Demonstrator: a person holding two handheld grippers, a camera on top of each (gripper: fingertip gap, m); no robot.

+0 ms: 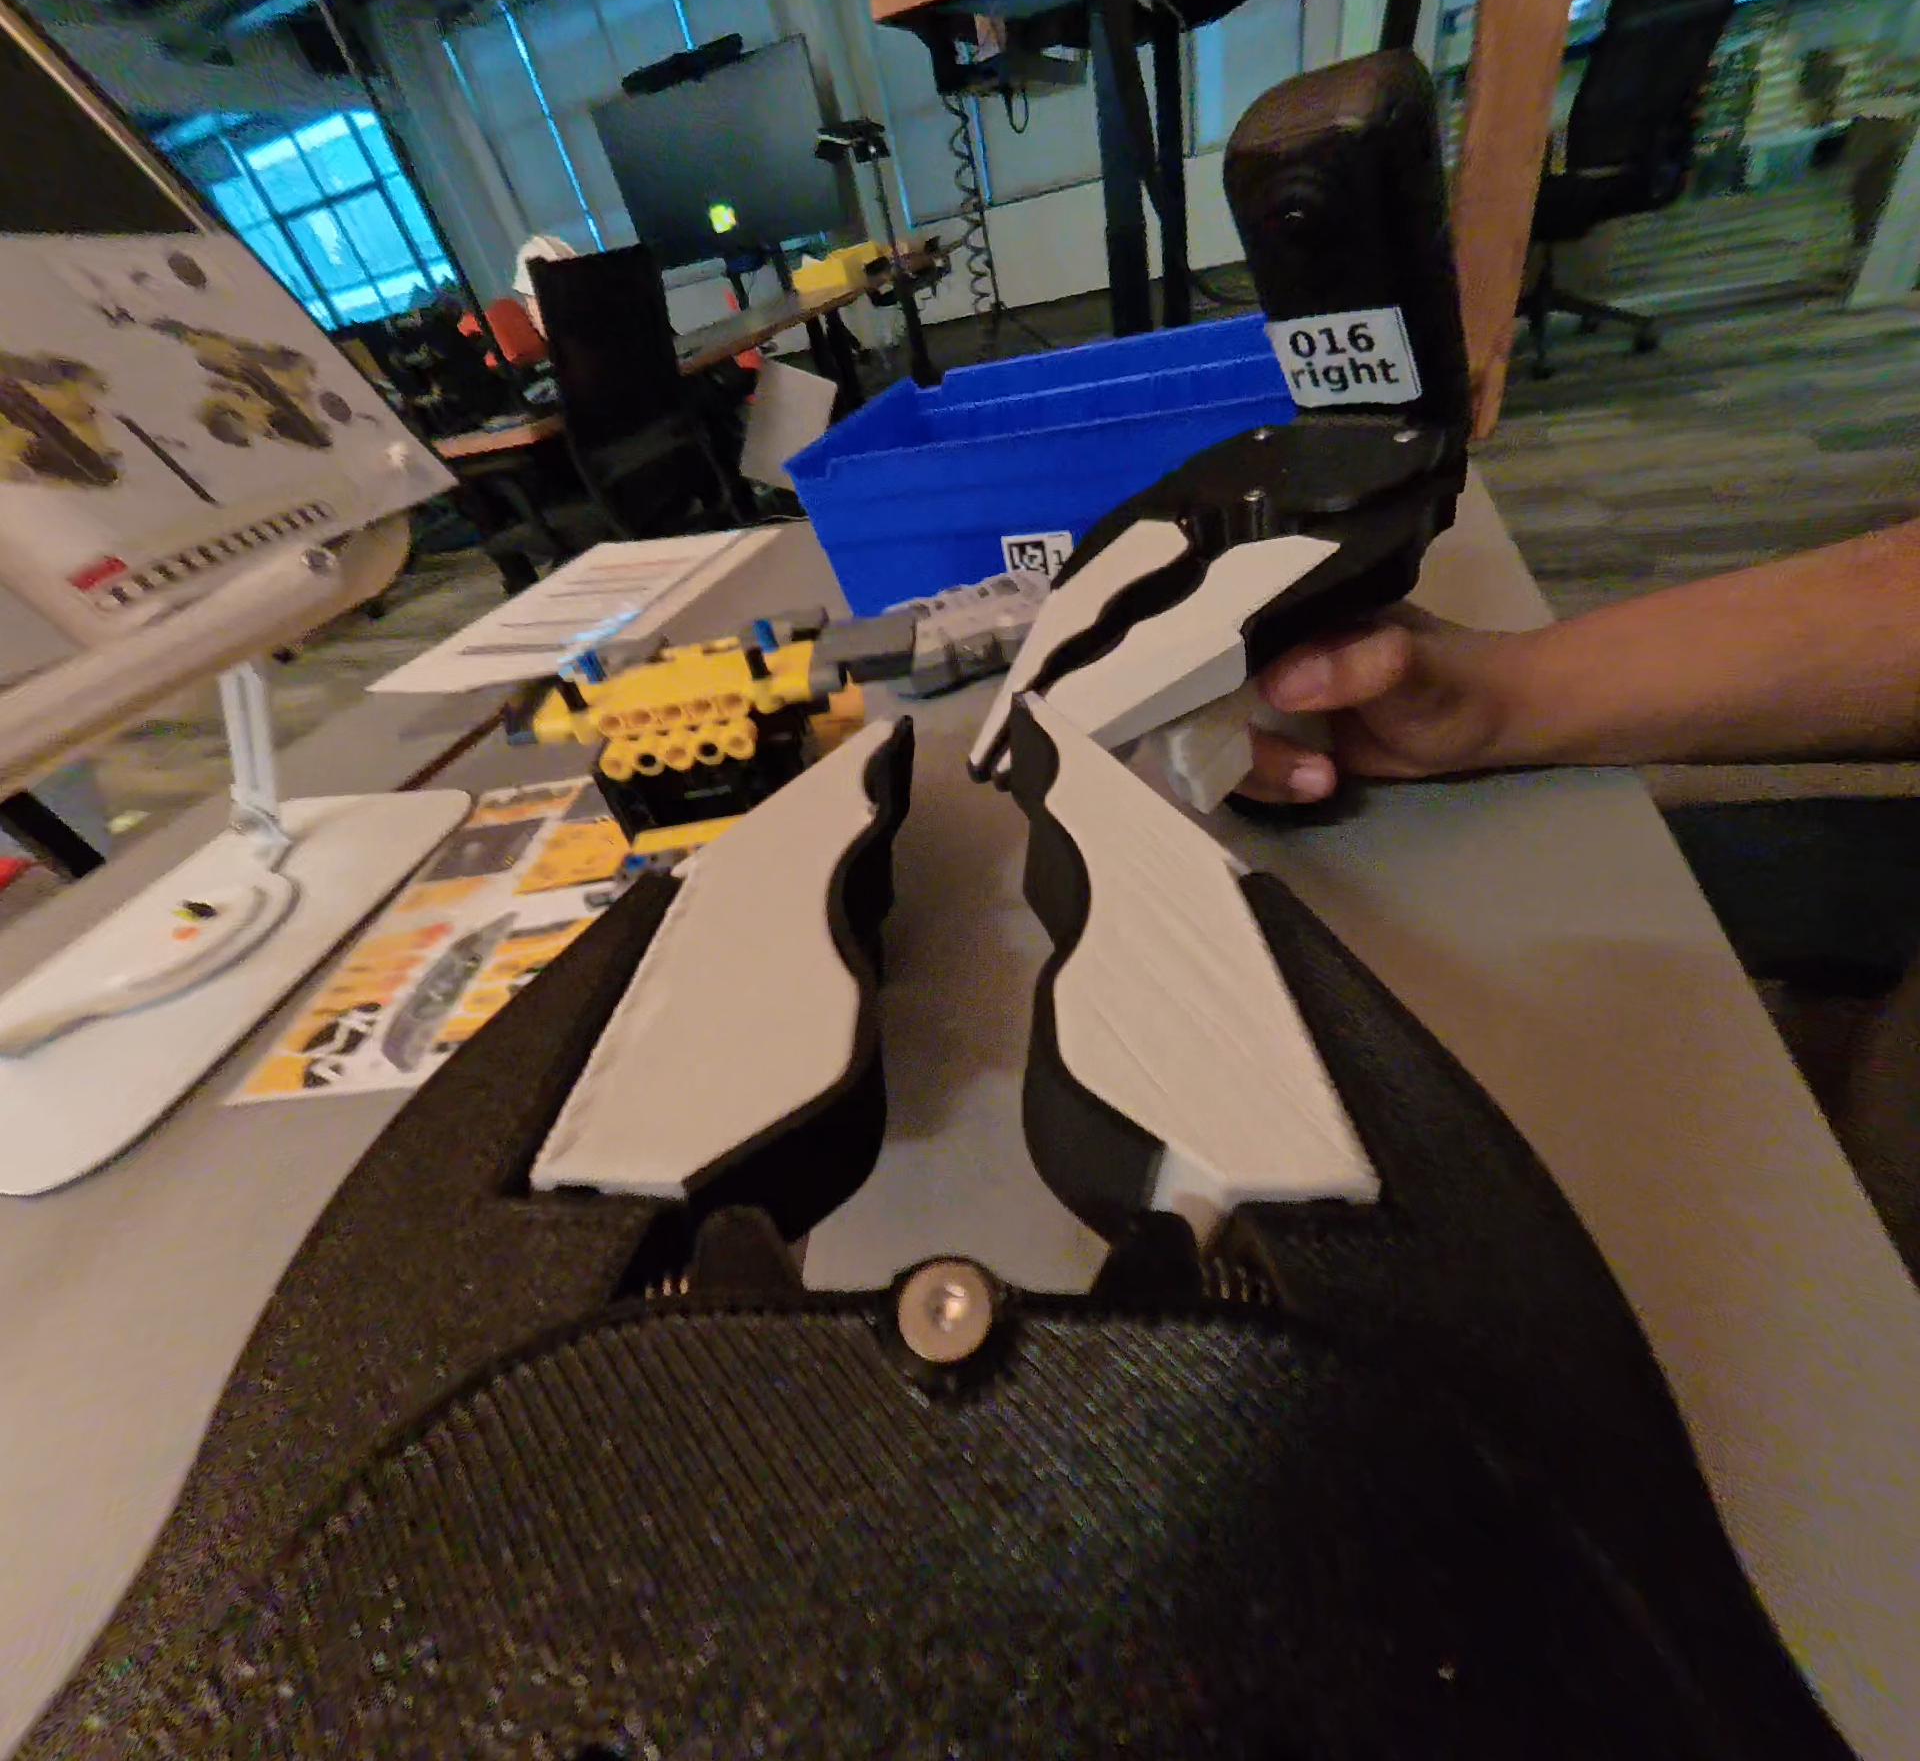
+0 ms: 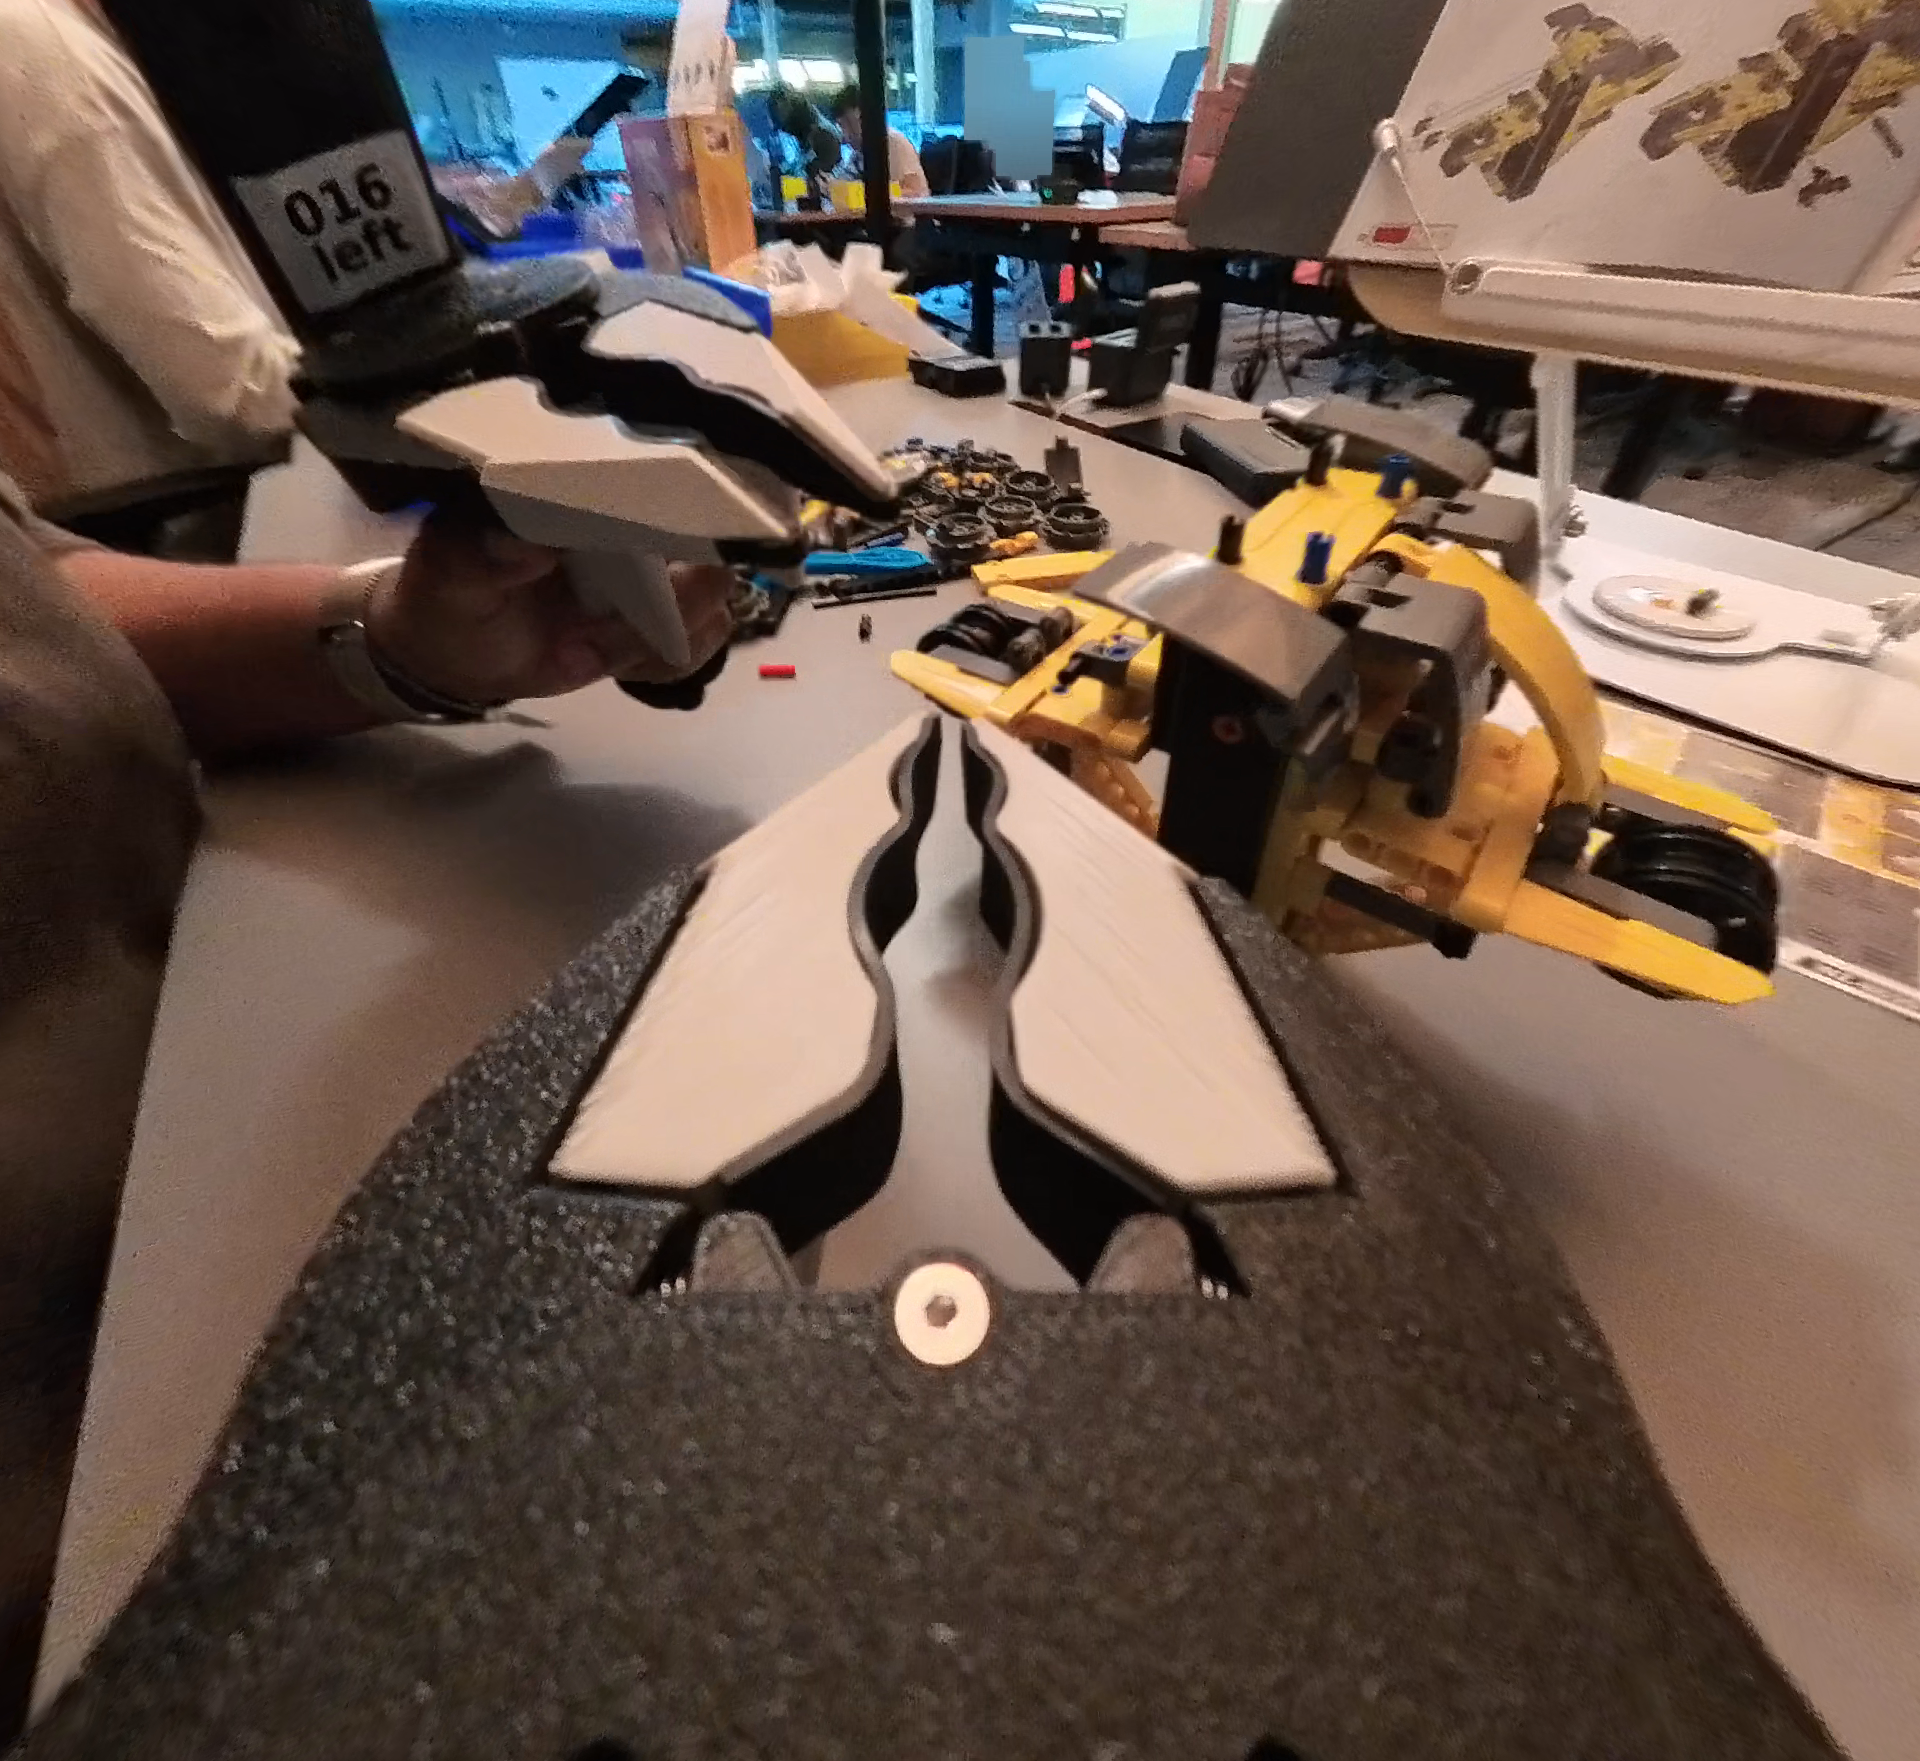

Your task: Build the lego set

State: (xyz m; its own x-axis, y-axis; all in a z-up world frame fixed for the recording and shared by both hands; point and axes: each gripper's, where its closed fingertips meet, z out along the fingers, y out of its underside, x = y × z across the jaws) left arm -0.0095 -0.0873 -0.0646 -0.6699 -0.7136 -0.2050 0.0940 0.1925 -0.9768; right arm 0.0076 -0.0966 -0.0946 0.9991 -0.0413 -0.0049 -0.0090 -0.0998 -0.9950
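A yellow and black brick model (image 1: 686,724) stands on the grey table (image 1: 1455,1036), just ahead and left of my left gripper (image 1: 964,724). That gripper is open and empty, low over the table. My right gripper (image 2: 948,724) is shut on nothing, its fingertips almost touching. In the right wrist view the model (image 2: 1351,755) is close on its right. The right gripper also shows in the left wrist view (image 1: 992,766), tip to tip with the left one, held by a hand (image 1: 1382,703). The left gripper shows in the right wrist view (image 2: 844,518), near loose parts.
An instruction booklet (image 1: 177,402) leans on a white stand (image 1: 156,963) at the left. A yellow printed sheet (image 1: 436,963) lies under the model. A blue bin (image 1: 987,464) stands behind it. Several small black, yellow and blue parts (image 2: 987,506) are scattered on the table. The tips of one gripper are about 4 centimetres away from the tips of the other.
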